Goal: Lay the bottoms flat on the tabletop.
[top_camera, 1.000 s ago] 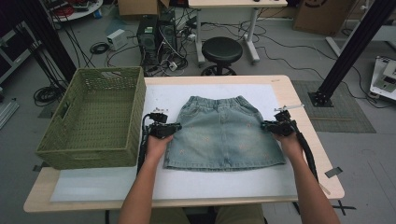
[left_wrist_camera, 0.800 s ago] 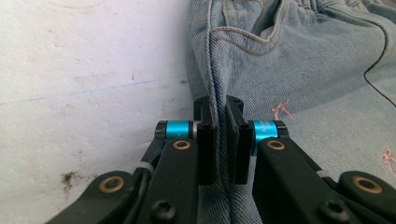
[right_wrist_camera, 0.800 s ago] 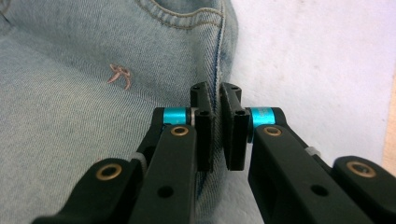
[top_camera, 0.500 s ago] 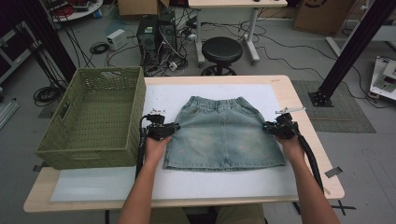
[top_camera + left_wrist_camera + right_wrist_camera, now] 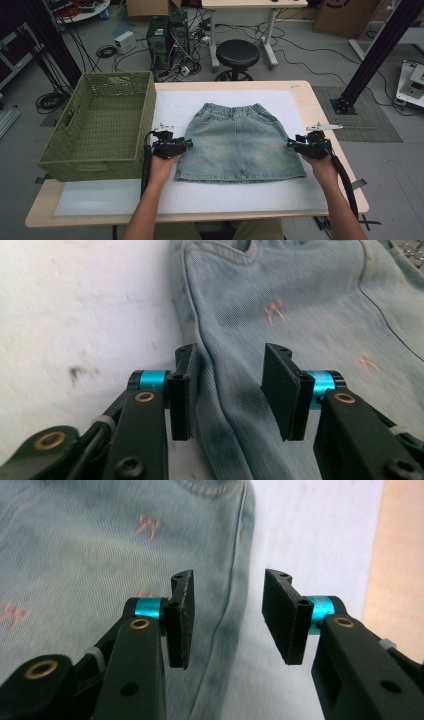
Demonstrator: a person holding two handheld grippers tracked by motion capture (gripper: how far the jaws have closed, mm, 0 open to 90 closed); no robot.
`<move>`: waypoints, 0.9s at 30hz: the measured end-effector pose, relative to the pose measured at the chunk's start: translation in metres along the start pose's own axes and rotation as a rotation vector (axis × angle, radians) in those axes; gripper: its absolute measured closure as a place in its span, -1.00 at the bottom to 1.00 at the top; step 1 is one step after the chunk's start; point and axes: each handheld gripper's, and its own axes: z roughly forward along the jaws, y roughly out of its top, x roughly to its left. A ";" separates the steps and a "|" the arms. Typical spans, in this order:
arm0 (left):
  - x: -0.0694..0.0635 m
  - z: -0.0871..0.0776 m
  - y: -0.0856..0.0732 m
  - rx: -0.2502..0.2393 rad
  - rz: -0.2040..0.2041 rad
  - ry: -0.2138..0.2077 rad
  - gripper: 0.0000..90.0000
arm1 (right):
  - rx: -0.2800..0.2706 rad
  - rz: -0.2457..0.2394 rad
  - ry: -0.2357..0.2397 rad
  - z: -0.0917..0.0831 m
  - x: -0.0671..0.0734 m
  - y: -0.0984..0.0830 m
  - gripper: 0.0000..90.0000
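A light blue denim skirt (image 5: 240, 142) lies flat on the white mat, waistband at the far side. My left gripper (image 5: 189, 144) sits at the skirt's left side seam. In the left gripper view its jaws (image 5: 229, 385) have just been opening and stand apart over that seam (image 5: 210, 365), pads off the cloth. My right gripper (image 5: 290, 143) is at the skirt's right side seam. Its jaws (image 5: 227, 617) have also just been opening, with the seam (image 5: 235, 595) running between them and nothing pinched.
A large green woven basket (image 5: 95, 165) stands on the table's left end, close to my left hand. The white mat (image 5: 170, 105) covers most of the wooden table (image 5: 320, 100). A stool (image 5: 237, 52) and cables are on the floor beyond.
Both grippers have gone from shut on the skirt's side edges to open. Each hand has drawn back a little, outward and toward the near edge. The skirt lies still.
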 end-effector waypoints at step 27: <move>-0.024 -0.038 -0.038 0.021 0.005 0.018 0.31 | -0.069 0.035 0.002 -0.020 0.012 -0.037 0.53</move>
